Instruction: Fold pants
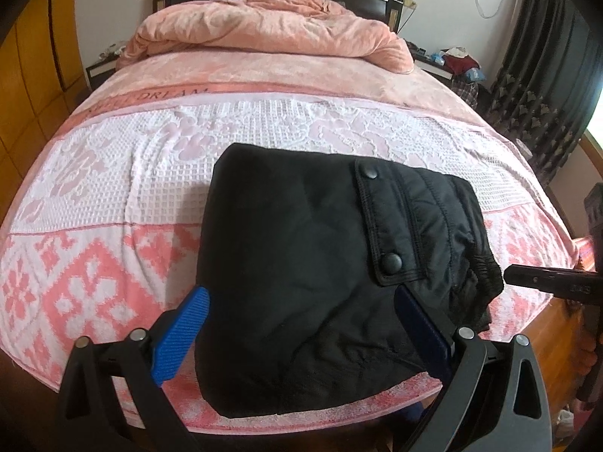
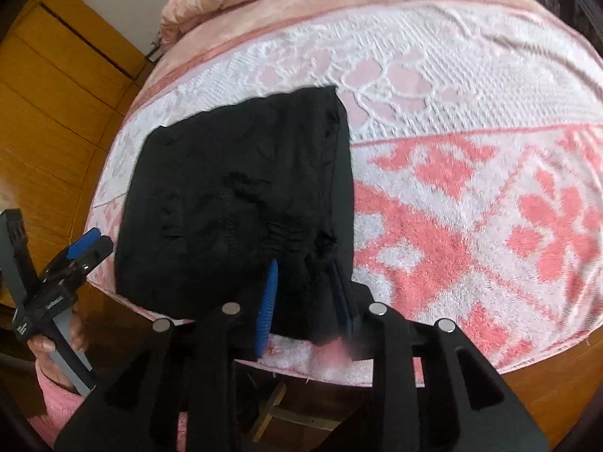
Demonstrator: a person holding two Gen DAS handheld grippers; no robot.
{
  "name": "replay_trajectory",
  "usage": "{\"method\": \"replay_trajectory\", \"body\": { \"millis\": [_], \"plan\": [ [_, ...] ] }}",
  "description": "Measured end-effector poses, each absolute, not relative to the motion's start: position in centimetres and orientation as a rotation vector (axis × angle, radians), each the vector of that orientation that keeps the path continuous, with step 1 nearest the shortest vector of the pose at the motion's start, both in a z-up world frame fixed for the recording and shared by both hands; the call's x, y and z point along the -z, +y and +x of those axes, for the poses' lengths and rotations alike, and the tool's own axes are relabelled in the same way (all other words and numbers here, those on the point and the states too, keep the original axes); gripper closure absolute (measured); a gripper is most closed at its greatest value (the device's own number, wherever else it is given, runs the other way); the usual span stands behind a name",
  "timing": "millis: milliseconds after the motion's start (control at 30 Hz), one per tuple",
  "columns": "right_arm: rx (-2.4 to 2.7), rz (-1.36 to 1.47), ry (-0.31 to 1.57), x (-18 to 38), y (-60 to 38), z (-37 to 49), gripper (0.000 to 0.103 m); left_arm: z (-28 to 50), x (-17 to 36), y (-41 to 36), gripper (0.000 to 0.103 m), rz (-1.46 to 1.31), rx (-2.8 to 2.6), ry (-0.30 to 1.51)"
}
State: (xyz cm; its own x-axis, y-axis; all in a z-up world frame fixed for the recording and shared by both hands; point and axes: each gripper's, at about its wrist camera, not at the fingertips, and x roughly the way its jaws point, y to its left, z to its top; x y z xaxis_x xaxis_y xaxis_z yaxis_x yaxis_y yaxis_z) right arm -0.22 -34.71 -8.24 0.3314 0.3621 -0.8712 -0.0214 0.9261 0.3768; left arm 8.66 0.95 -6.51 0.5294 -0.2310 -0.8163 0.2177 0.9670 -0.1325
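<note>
The black pants lie folded into a compact bundle on the pink and white bedspread, near the bed's foot edge. A flap with two snap buttons faces up. My left gripper is open, its blue pads wide apart over the bundle's near edge. In the right wrist view the pants fill the left middle. My right gripper is open with its blue fingers straddling the bundle's near corner. The left gripper also shows in the right wrist view, held by a hand.
A crumpled pink duvet lies at the head of the bed under a dark headboard. A cluttered nightstand and dark curtains stand on the right. Wooden wardrobe panels and wood floor are on the left.
</note>
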Motion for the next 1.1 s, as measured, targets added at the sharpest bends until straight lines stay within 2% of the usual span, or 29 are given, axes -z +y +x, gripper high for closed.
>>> {"method": "replay_trajectory", "body": {
  "millis": [167, 333, 533, 667, 767, 833, 900, 1033, 1100],
  "plan": [
    [-0.335, 0.270, 1.171, 6.4, -31.8, -0.7, 0.073, 8.3, 6.3, 0.6, 0.004, -0.009, 0.273, 0.966],
    [-0.318, 0.222, 1.217, 8.2, -30.4, 0.2, 0.073, 8.1, 7.1, 0.6, 0.004, 0.014, 0.262, 0.981],
    [-0.289, 0.256, 1.261, 10.5, -31.0, 0.5, 0.082, 8.6, 9.2, 0.8, 0.004, 0.025, 0.252, 1.031],
    [-0.286, 0.248, 1.269, 11.0, -30.7, 0.5, 0.082, 8.9, 10.0, 1.5, 0.004, 0.000, 0.257, 1.066],
    [-0.323, 0.301, 1.255, 10.2, -31.2, 0.4, 0.071, 9.2, 9.3, 3.1, 0.004, -0.049, 0.290, 1.081],
    [-0.344, 0.330, 1.226, 9.2, -31.9, 0.2, 0.054, 9.8, 9.0, 4.6, 0.004, -0.093, 0.324, 1.106],
    [-0.349, 0.343, 1.192, 8.2, -32.8, 0.2, 0.052, 10.6, 8.9, 6.2, 0.004, -0.149, 0.345, 1.132],
    [-0.377, 0.454, 1.184, 8.3, -35.6, 0.8, 0.037, 12.6, 10.2, 9.4, 0.004, -0.294, 0.379, 1.196],
    [-0.411, 0.506, 1.197, 9.2, -36.9, 1.2, 0.033, 13.3, 11.0, 10.3, 0.004, -0.356, 0.414, 1.227]
  ]
}}
